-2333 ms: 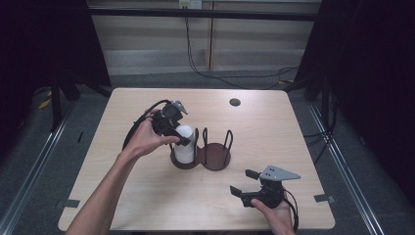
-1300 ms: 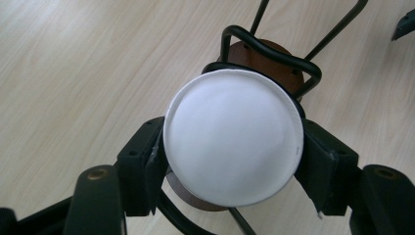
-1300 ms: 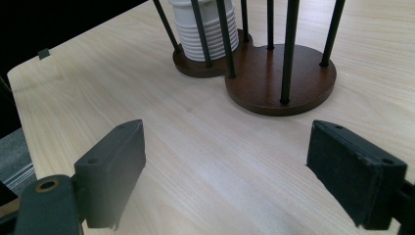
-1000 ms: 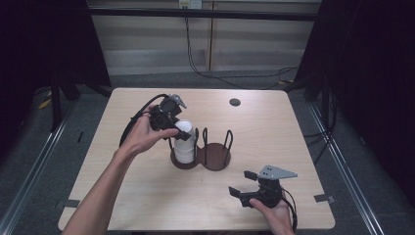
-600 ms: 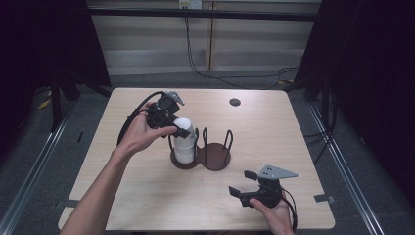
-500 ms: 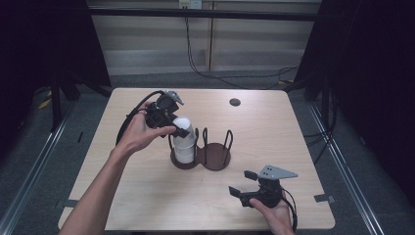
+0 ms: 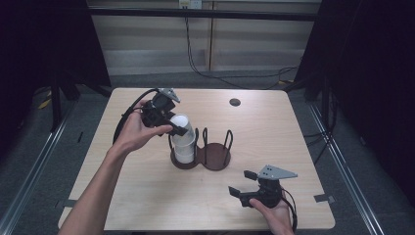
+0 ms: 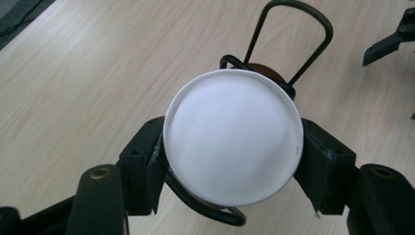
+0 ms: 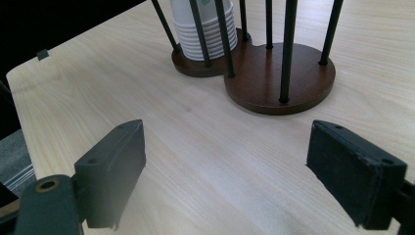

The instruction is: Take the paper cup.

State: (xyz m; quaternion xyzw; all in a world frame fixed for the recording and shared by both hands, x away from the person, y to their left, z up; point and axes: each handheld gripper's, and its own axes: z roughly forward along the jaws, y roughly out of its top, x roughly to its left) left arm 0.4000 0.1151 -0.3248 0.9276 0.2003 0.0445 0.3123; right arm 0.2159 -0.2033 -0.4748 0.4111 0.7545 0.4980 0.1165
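While the left gripper [image 8: 230, 161] pinches 1 white cup [image 8: 232, 139] above the rack [image 7: 215, 159], the right gripper [image 9: 225, 171] rests spread wide on the table [image 7: 303, 127].

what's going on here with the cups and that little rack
A person works at a wooden table with a gripper in each hand. The left gripper is shut on the top white paper cup, upside down, at the top of a stack of cups standing in one side of a two-ring dark holder. The holder's other ring has no cups in it. The right gripper rests near the table's front edge, jaws open, holding nothing.
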